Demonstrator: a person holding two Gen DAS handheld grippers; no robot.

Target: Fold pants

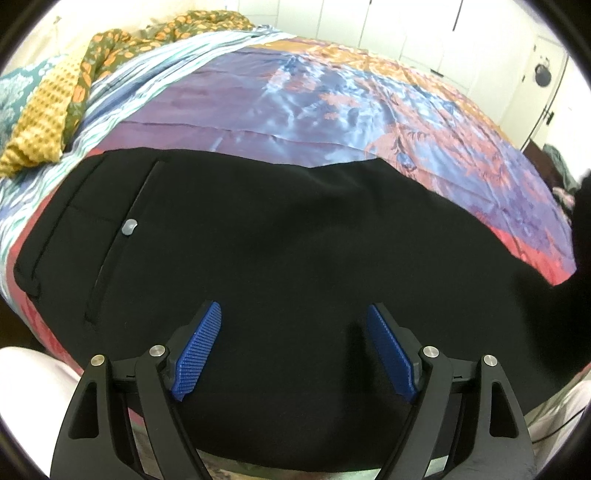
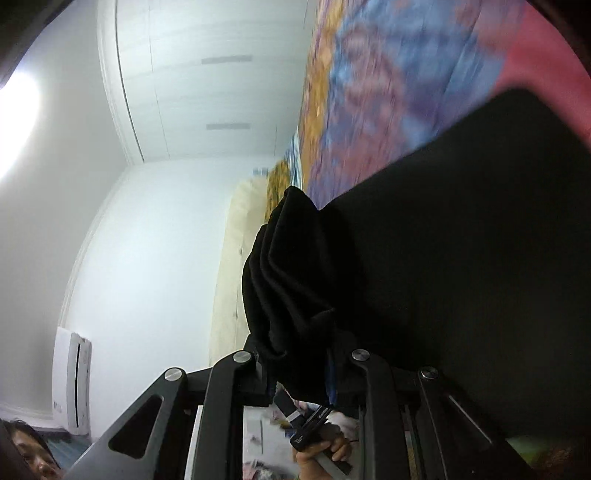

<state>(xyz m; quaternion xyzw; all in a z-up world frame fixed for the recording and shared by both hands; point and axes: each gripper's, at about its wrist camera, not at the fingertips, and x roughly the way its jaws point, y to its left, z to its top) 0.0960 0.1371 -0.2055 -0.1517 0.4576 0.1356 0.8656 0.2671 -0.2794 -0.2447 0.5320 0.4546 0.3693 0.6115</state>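
Black pants [image 1: 280, 251] lie flat across the bed, waist to the left, with a back pocket and a grey button [image 1: 129, 226]. My left gripper [image 1: 293, 350] is open just above the pants near the bed's front edge, its blue pads [image 1: 199, 350] wide apart and empty. My right gripper [image 2: 299, 369] is shut on a bunched end of the pants [image 2: 295, 280] and holds it lifted off the bed; the view is rolled sideways. The rest of the black cloth [image 2: 461, 258] stretches to the right.
A colourful blue, purple and orange bedspread [image 1: 332, 96] covers the bed. A yellow waffle cloth [image 1: 40, 122] and a floral cloth [image 1: 155, 33] lie at the far left. White wardrobe doors [image 1: 424, 29] stand behind. A white appliance [image 2: 72, 380] stands by the wall.
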